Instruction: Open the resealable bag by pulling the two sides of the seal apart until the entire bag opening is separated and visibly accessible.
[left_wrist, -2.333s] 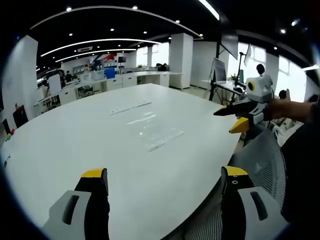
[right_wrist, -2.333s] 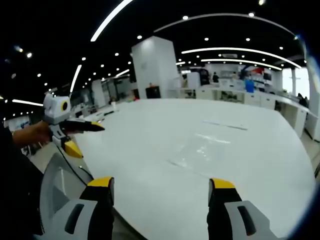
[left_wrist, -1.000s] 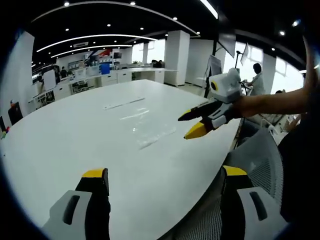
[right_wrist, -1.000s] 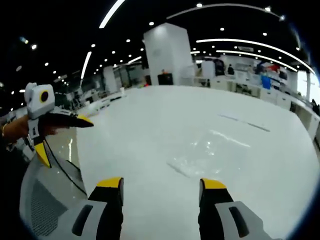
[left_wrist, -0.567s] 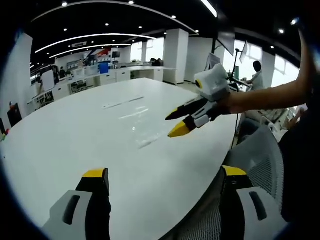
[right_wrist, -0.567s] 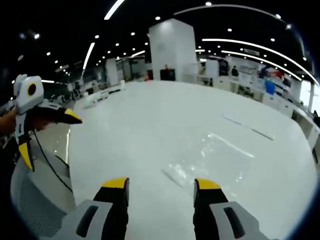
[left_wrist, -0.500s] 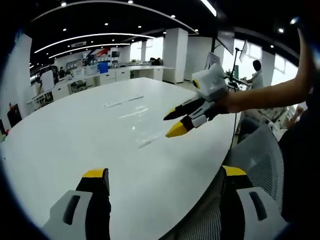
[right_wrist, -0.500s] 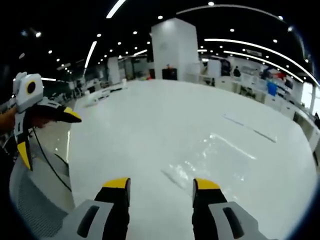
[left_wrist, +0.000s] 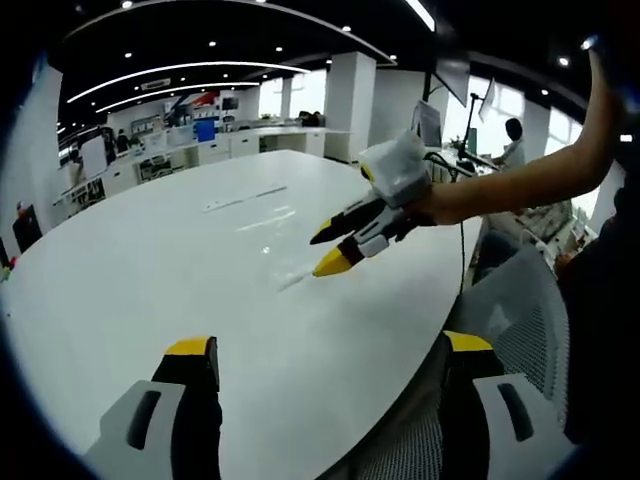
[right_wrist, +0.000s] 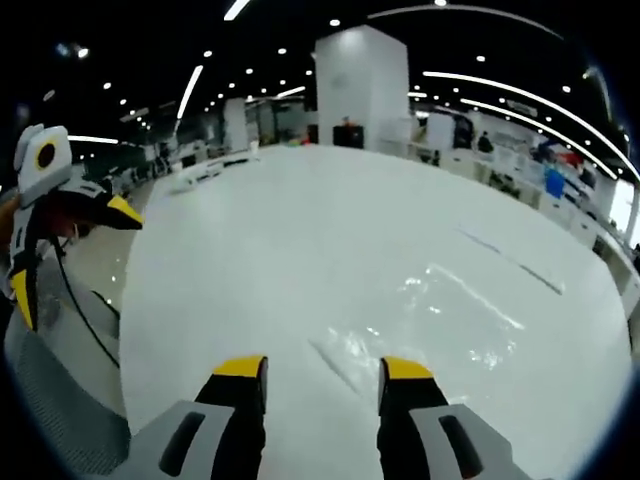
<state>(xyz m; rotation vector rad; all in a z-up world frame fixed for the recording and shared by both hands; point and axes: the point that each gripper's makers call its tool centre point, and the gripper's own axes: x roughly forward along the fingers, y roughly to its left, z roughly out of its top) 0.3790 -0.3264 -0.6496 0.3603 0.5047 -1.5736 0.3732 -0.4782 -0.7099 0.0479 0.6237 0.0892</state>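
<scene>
White worktop (right_wrist: 250, 230) is carrying the clear bag (right_wrist: 430, 320) flat, seal strip running crosswise just ahead of my right tongs (right_wrist: 322, 372); I'm holding them open. Left tongs (left_wrist: 330, 355) open, well back.

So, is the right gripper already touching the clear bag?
Cannot tell. In the left gripper view the right gripper hovers at the bag edge, jaws open; no gap or contact is plain.

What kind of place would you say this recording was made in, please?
Most likely an open-plan office or lab: a large white table, rows of desks behind it, a mesh office chair and strip ceiling lights.
</scene>
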